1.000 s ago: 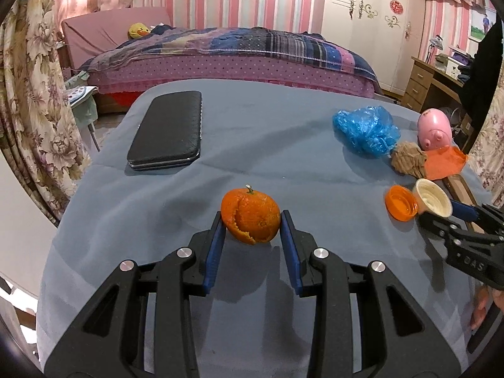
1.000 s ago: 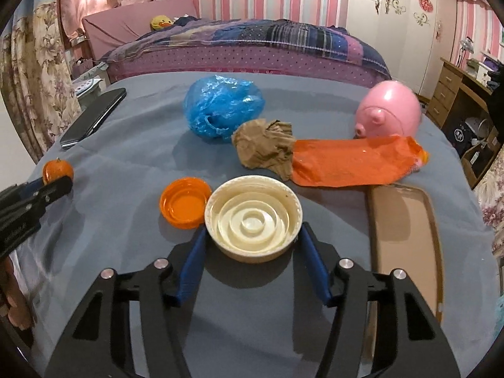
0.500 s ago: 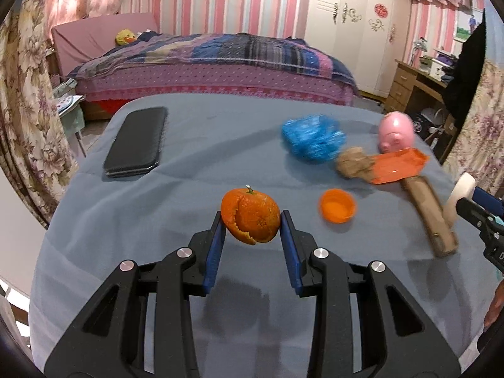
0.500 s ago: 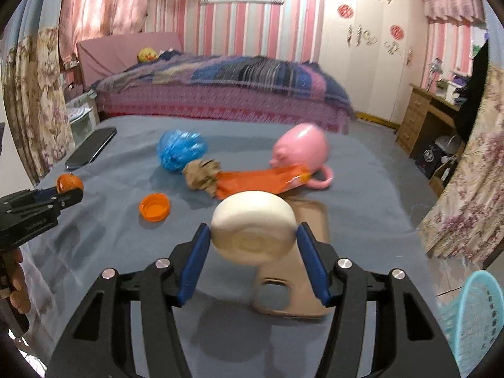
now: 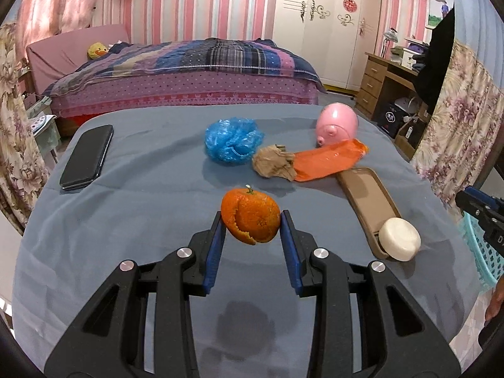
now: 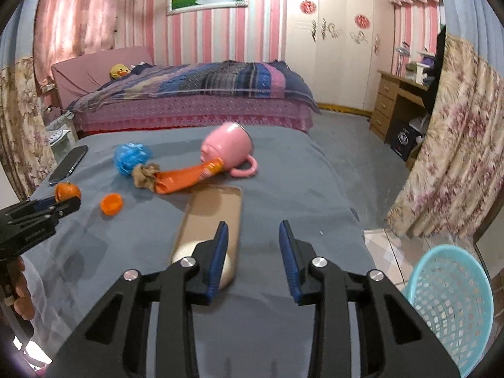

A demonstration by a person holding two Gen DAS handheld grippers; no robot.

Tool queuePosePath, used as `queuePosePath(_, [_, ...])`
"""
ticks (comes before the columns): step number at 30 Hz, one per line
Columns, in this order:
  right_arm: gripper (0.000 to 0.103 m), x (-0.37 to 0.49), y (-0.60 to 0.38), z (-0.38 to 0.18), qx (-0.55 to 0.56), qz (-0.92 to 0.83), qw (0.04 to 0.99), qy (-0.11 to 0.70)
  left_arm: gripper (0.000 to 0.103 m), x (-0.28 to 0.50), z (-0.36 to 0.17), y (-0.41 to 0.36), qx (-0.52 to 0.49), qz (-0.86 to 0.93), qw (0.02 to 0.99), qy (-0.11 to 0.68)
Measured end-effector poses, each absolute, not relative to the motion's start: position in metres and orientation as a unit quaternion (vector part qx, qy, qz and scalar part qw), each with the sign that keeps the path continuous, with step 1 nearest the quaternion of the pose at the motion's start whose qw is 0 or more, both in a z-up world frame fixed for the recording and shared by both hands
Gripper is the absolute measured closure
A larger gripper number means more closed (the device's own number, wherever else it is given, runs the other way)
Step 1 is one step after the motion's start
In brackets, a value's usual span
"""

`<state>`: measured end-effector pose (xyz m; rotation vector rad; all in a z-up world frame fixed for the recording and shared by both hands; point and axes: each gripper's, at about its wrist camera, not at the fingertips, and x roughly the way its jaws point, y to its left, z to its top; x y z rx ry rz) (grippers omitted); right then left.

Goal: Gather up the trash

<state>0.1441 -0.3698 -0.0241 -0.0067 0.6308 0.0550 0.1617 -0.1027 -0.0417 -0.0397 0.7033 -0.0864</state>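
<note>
My left gripper [image 5: 250, 220] is shut on a partly peeled orange [image 5: 255, 214] and holds it above the grey table [image 5: 126, 220]. The right gripper [image 6: 253, 230] hangs over the table's right end; its jaws are closing with nothing between them. The cream lid [image 5: 399, 243] lies on its edge at the near end of the brown case [image 5: 365, 195], just left of the right gripper's left finger [image 6: 217, 252]. On the table lie a blue plastic bag [image 5: 233, 140], a crumpled brown paper [image 5: 274, 165], an orange wrapper [image 5: 327, 159] and an orange cap [image 6: 111, 203].
A pink pig mug [image 6: 228, 149] lies on its side at the back and a black phone [image 5: 86, 157] at the left. A light blue basket [image 6: 450, 302] stands on the floor beyond the table's right edge. A bed fills the background.
The right gripper rose and swung right with the cream lid. The lid has since left its jaws and lies on the brown case. The left gripper carried the orange up and right.
</note>
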Motion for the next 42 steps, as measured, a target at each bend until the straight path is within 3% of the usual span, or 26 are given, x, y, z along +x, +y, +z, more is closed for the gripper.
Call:
queuePosePath(3, [0.064,0.145,-0.377,-0.031,0.002,0.022,0.948,0.317,0.069,0.16,-0.044,-0.102,-0.012,-0.04,0.937,0.348])
queuePosePath(4, [0.051,0.145,-0.378,-0.034,0.003,0.02,0.948,0.319,0.069,0.16,-0.044,-0.102,-0.009,-0.038,0.937,0.348])
queuePosePath(6, [0.034,0.144,-0.381,-0.041,0.011,0.02,0.947,0.321,0.069,0.16,-0.047,-0.096,-0.005,-0.032,0.936,0.349])
queuePosePath(12, [0.027,0.157,-0.358,-0.06,0.008,0.054,0.94,0.338,0.069,0.161,-0.051,-0.078,-0.016,-0.017,0.934,0.357])
queuePosePath(18, [0.027,0.175,-0.328,-0.084,0.001,0.065,0.928,0.368,0.069,0.16,-0.049,-0.068,-0.012,-0.006,0.935,0.355])
queuePosePath(23, [0.042,0.18,-0.317,-0.095,-0.002,0.075,0.923,0.379,0.069,0.16,-0.048,-0.065,-0.016,-0.001,0.935,0.354])
queuePosePath(42, [0.042,0.141,-0.377,-0.048,0.006,0.041,0.951,0.308,0.069,0.156,-0.042,-0.115,0.004,-0.031,0.938,0.346])
